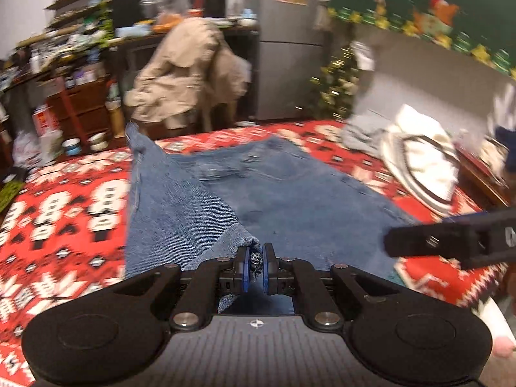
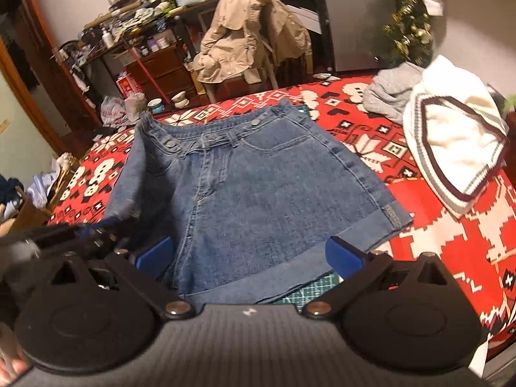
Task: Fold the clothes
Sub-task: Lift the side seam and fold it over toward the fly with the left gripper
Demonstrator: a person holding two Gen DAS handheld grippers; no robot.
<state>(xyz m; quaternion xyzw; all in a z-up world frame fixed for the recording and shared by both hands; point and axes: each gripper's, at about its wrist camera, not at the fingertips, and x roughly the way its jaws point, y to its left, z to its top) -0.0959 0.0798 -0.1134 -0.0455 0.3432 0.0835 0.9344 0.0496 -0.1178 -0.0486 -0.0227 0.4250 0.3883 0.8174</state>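
Blue denim shorts [image 2: 258, 177] lie on a red patterned blanket [image 2: 435, 251], waistband at the far side. My left gripper [image 1: 256, 264] is shut on the hem of one leg, and that side of the shorts [image 1: 180, 213] hangs lifted and partly folded over the rest. In the right wrist view the left gripper [image 2: 96, 232] shows blurred at the left edge of the shorts. My right gripper [image 2: 248, 258] is open, and its blue pads [image 2: 343, 258] straddle the near cuffed hem without pressing it. One of its black fingers [image 1: 445, 242] reaches in from the right in the left wrist view.
A white sweater with a striped V-neck [image 2: 451, 148] and a grey garment [image 2: 390, 93] lie at the right of the blanket. A green cutting mat [image 2: 306, 293] peeks out under the shorts. Beyond the far edge stand a chair with a beige coat [image 2: 245, 32] and cluttered shelves.
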